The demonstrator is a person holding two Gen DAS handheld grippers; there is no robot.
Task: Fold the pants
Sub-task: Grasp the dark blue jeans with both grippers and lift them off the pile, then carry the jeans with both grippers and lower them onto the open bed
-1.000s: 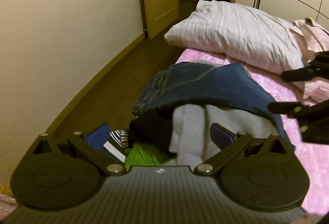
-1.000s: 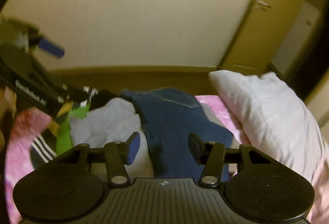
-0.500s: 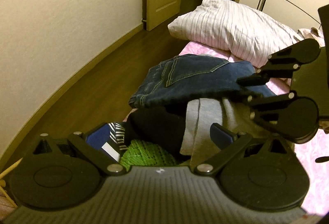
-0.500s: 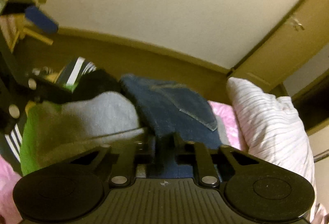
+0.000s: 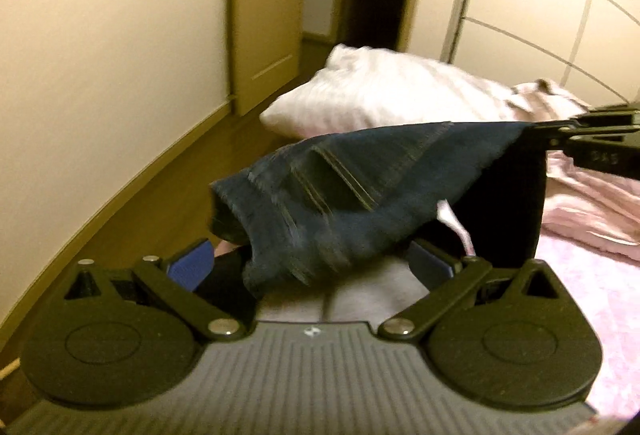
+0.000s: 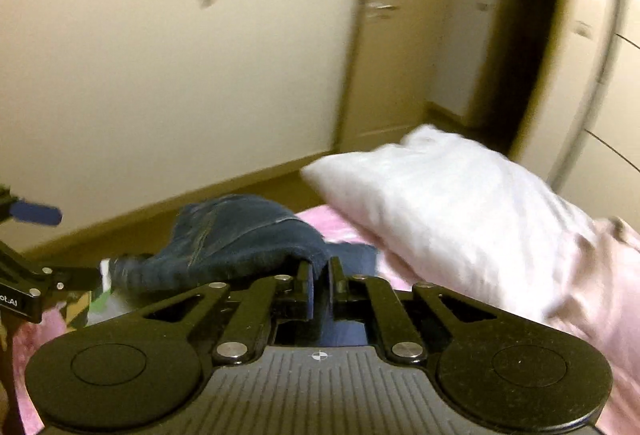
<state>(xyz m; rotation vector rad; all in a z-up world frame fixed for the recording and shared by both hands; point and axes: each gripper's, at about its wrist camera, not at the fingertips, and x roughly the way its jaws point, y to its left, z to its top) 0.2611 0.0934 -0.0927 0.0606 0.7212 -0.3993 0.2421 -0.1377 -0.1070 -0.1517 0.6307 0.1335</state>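
Cream walls, a wooden door (image 5: 264, 15) and brown flooring frame the left wrist view, with a pink-sheeted bed (image 5: 592, 299) at right. Your left tool (image 5: 312, 263) shows its blue-padded fingers (image 5: 190, 265) spread wide apart, nothing pressed between them. Just above them hang the dark blue denim pants (image 5: 340, 203), blurred, one corner drawn up toward the right where your right tool (image 5: 532, 133) pinches it. Beneath the pants lies a folded grey garment (image 5: 360, 295). A white striped pillow (image 5: 380, 95) and a crumpled pale pink cloth (image 5: 580, 187) lie behind on the bed.

Pale wall and the same wooden door (image 6: 380, 55) fill the right wrist view, also blurred. Your right tool (image 6: 319, 275) has its fingers brought together, clamped on an edge of the denim pants (image 6: 240, 239), which trail away to the left above the bed (image 6: 332, 219). One blue pad of your left tool (image 6: 36, 213) appears at the left margin, apart from the pants. The white pillow (image 6: 440, 203) lies to the right, touching the pink sheet.
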